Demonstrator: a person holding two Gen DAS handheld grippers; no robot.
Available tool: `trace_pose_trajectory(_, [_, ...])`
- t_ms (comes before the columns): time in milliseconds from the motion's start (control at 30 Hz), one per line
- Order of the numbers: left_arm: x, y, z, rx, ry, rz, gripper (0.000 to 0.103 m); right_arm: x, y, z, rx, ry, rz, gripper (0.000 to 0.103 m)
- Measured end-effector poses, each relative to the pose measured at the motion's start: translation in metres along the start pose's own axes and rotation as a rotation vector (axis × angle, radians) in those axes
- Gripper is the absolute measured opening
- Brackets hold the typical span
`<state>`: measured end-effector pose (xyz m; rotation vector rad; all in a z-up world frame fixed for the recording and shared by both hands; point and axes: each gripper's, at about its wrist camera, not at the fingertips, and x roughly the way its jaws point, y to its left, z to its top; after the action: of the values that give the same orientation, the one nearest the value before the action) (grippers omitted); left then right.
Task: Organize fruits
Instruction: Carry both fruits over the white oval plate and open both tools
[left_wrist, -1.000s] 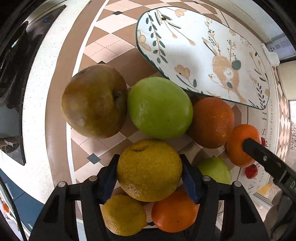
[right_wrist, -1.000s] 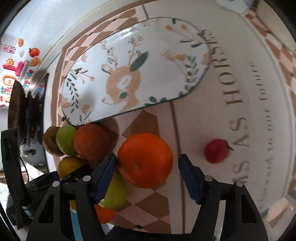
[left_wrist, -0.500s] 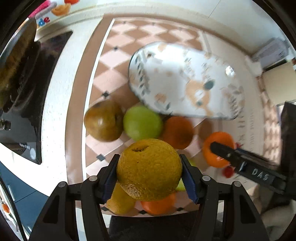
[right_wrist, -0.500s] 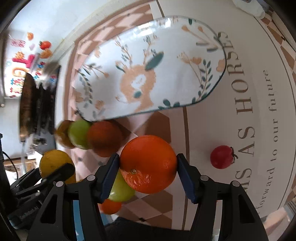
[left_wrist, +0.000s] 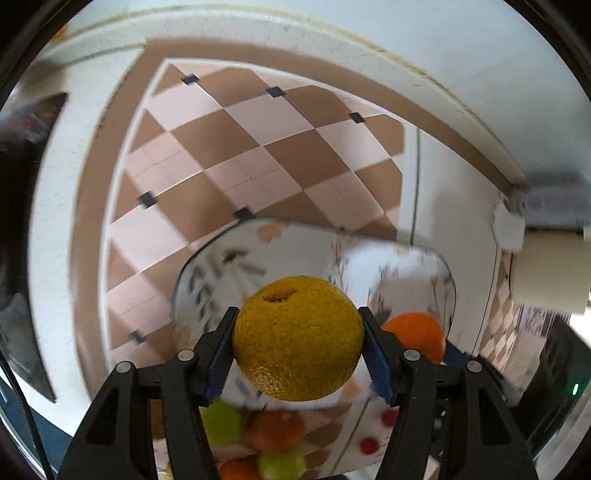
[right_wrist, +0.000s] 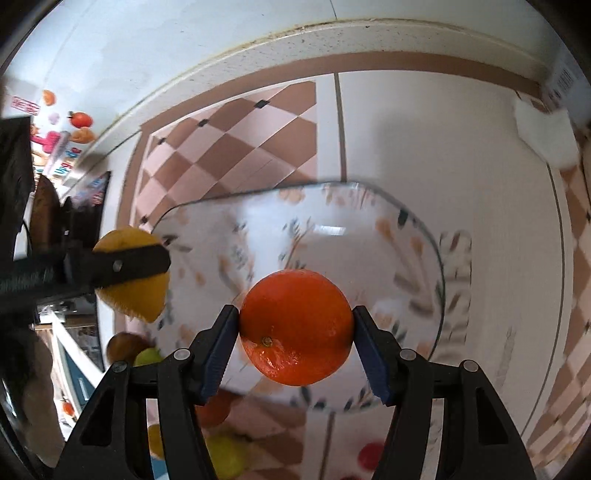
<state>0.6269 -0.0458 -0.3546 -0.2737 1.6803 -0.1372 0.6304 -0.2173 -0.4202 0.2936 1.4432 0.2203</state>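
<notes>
I had a dimpled yellow citrus fruit (left_wrist: 298, 338) pinched in my left gripper (left_wrist: 298, 341) and a glossy orange (right_wrist: 295, 326) clamped in my right gripper (right_wrist: 295, 328), both hanging above the empty floral oval plate (right_wrist: 424, 236). Several fruits (left_wrist: 273, 430) waited on the checkered mat (left_wrist: 258, 155) below.

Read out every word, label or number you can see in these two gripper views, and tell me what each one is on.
No text can be read for certain.
Lettering on the mat, right of the plate: smeared by motion blur, unreadable.
Colourful stickers on the wall at left: blurred letter-like shapes, unreadable.
Barcode label at top right: too small and blurred.
Left wrist view: no lettering visible.
</notes>
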Motion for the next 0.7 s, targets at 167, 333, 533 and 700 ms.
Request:
trace_pose_trajectory(167, [0.019,-0.004,0.015,-0.048,0.063,-0.034,0.06,0.006,-0.006,0.022,-0.036,0.024,0.001,0.065])
trace_pose_trajectory(333, [0.035,-0.006,0.017,-0.07,0.115,-0.041,0.06,0.014,-0.006,0.04,-0.086,0.066,0.012,0.065])
trace_pose_trajectory(533, [0.05,-0.002,0.016,-0.115,0.167,-0.044,0.061,0.02,0.004,0.05,-0.119,0.111,0.01,0.066])
trace_pose_trajectory(700, [0.05,-0.001,0.018,-0.121,0.168,-0.022,0.06,0.029,0.007,0.058,-0.089,0.141,0.037,0.066])
